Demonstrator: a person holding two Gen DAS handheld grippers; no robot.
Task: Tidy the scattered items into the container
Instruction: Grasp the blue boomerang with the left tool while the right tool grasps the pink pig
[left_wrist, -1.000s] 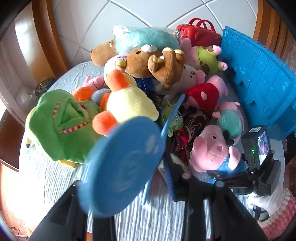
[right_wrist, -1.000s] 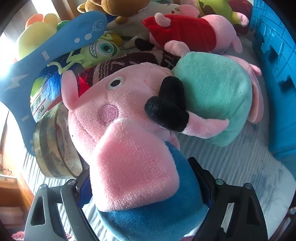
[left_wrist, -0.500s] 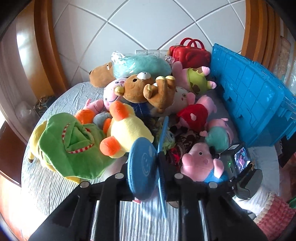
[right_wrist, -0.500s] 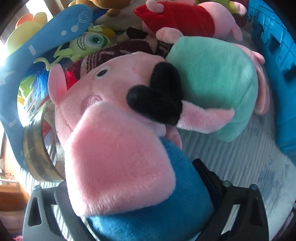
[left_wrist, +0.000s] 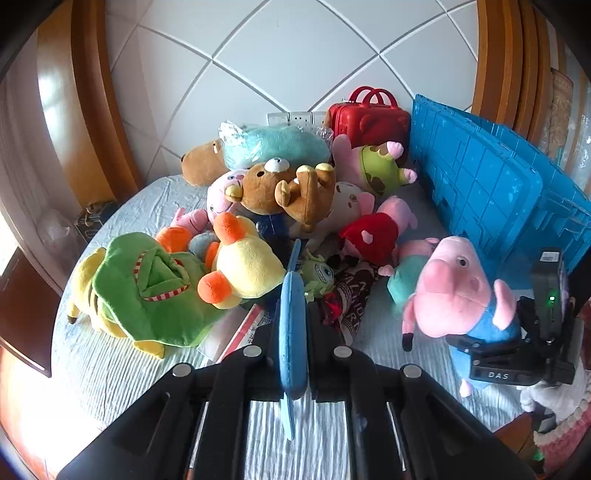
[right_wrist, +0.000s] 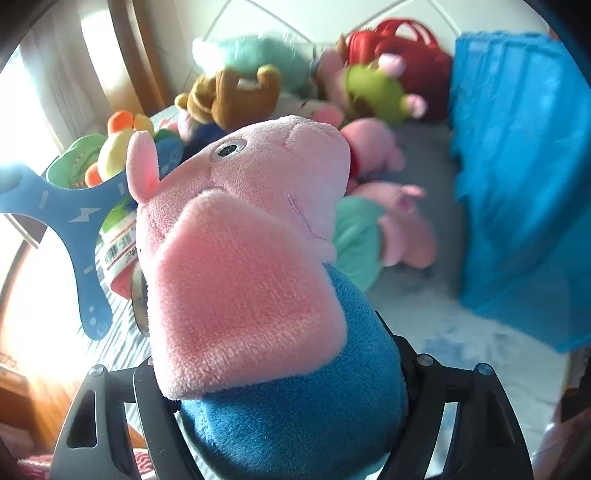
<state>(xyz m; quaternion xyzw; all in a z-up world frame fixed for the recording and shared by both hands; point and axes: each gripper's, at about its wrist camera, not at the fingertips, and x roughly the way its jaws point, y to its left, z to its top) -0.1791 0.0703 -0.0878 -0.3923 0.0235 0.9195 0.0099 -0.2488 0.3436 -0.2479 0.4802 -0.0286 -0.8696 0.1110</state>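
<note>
My left gripper (left_wrist: 293, 373) is shut on a flat blue boomerang (left_wrist: 292, 325), held edge-on above the table; it also shows in the right wrist view (right_wrist: 79, 229). My right gripper (right_wrist: 280, 410) is shut on a pink pig plush in a blue shirt (right_wrist: 255, 266), lifted off the table; the left wrist view shows the pig plush (left_wrist: 458, 291) at the right, near the blue crate (left_wrist: 491, 192). The crate (right_wrist: 517, 177) stands at the right. A pile of plush toys (left_wrist: 295, 192) covers the table's middle.
A green frog plush (left_wrist: 147, 295) and a yellow duck plush (left_wrist: 243, 266) lie left of the boomerang. A teal-dressed pig plush (left_wrist: 402, 280) and a red-dressed pig plush (left_wrist: 373, 232) lie near the crate. A red toy case (left_wrist: 369, 118) stands at the back. The table is round with a pale cloth (left_wrist: 110, 369).
My right gripper has lifted the pink pig plush off the table and tilted up toward the crate. My left gripper has drawn back and up with the boomerang, now edge-on.
</note>
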